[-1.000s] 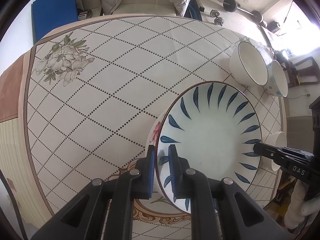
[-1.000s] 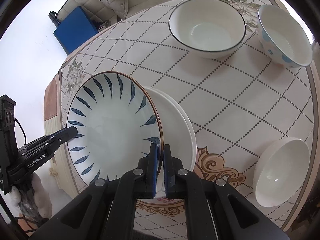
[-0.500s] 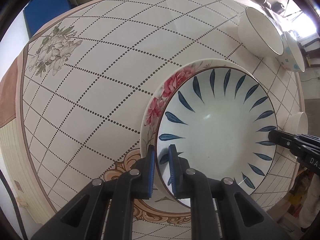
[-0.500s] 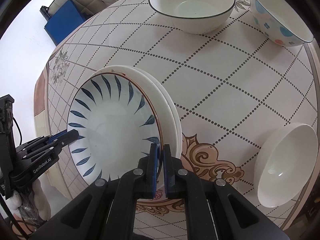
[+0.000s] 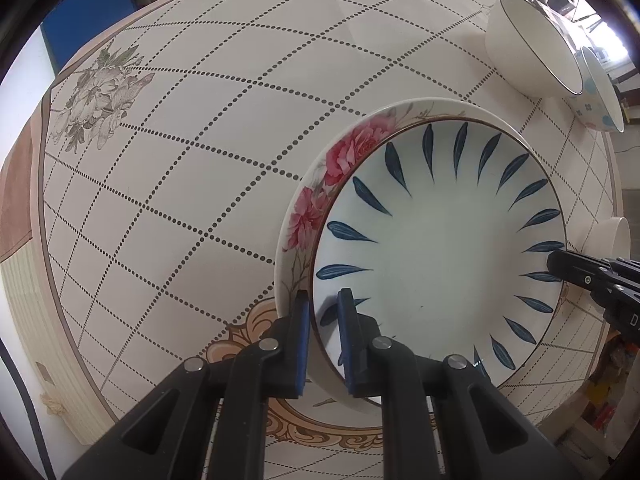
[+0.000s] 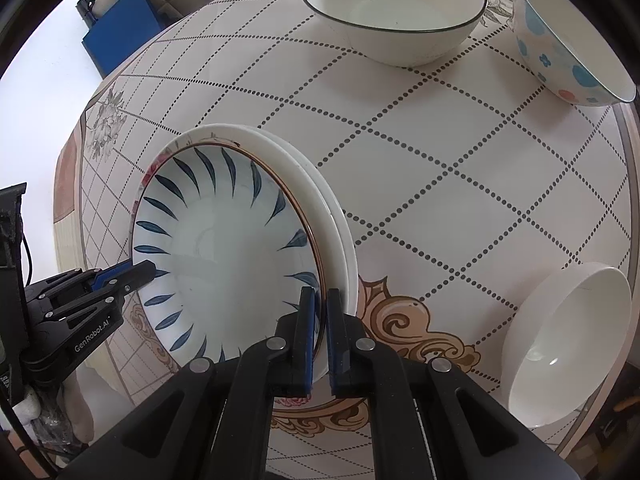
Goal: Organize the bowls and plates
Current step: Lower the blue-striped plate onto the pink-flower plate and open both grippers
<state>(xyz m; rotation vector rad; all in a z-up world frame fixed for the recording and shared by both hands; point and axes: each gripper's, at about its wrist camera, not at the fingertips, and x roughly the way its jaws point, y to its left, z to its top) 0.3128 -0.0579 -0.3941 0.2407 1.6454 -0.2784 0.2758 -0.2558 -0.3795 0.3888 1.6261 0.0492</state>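
A white plate with blue leaf marks [image 5: 440,248] [image 6: 224,256] rests on a rose-patterned plate [image 5: 320,196] [image 6: 332,220] on the round table. My left gripper [image 5: 322,300] is shut on the blue-leaf plate's near rim; it also shows at the left of the right wrist view [image 6: 140,274]. My right gripper [image 6: 320,296] is shut on the opposite rim and shows at the right edge of the left wrist view [image 5: 560,264].
A white bowl with a dark rim [image 6: 394,12] [image 5: 532,48] and a blue-dotted bowl [image 6: 568,44] [image 5: 600,96] stand at the far side. A plain white bowl [image 6: 568,356] [image 5: 612,236] sits near the table edge [image 6: 628,200].
Both grippers have lowered the blue-leaf plate onto the rose-patterned plate; it now sits nested there, and the cameras are closer to the table.
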